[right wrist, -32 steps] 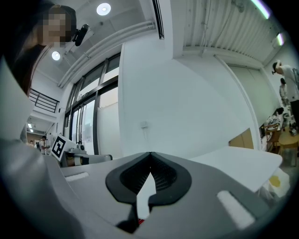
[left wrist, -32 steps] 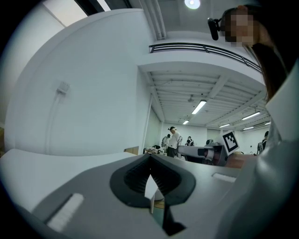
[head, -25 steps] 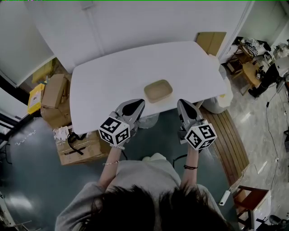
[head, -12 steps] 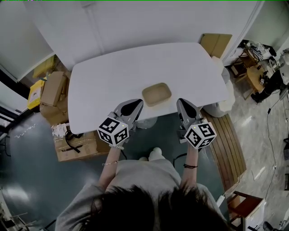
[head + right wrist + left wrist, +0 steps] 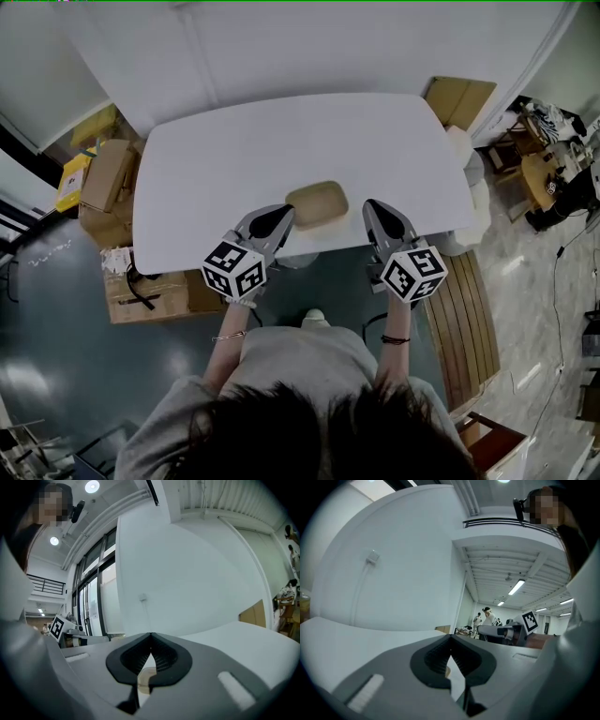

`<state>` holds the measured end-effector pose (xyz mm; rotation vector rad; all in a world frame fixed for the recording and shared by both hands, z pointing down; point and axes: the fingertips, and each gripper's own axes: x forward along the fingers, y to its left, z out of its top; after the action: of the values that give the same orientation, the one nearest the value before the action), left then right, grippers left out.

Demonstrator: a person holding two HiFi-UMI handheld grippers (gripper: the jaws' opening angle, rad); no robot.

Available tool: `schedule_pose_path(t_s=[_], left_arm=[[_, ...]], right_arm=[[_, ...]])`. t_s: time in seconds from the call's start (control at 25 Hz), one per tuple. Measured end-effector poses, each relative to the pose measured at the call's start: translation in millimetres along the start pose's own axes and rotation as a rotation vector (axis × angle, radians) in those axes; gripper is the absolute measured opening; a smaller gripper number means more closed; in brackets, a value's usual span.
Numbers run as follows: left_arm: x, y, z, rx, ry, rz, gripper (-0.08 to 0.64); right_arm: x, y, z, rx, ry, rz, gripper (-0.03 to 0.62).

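Hovering side by side at the near edge of the table, the left gripper and right gripper both point forward, each with its marker cube at the rear, close to the person's hands. In each gripper view the jaws meet at the tips and clamp nothing. Only the small diamond-shaped gap between the ribbed pads is left open. A tan tray lies on the table between the two grippers, just to the right of the left tips and a little to the left of the right tips, close to the table's near edge. From the head view I cannot tell whether the left tips touch its rim. A sliver of the tray shows low through the pad gap in both gripper views, slightly ahead of and below the jaws. A white wall stands straight ahead of both, past the far edge of the table. Cardboard boxes sit on the floor well off to the left of the left gripper. Another box leans beyond the table's far right corner, ahead and to the right of the right gripper. Wooden slats lie on the floor to that gripper's right. Far off in the left gripper view, several people stand in the room.
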<state>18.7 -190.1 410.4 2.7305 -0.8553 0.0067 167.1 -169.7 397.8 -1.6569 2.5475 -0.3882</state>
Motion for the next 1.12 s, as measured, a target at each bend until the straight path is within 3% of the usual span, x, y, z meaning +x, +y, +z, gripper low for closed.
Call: schedule_pose_path(t_s=[0.48,1.12], left_arm=[[16.4,20.2,-15.8,-0.036,0.038,0.080,-0.005],[36.8,66.0,-58.5,-0.133,0.150,0.094,-0.005]], right_arm=[[34.1,-21.9,-24.3,0.036,0.099,0.076,0.012],[84.2,-51.0,-69.6,0.086,0.242,0.063,0.012]])
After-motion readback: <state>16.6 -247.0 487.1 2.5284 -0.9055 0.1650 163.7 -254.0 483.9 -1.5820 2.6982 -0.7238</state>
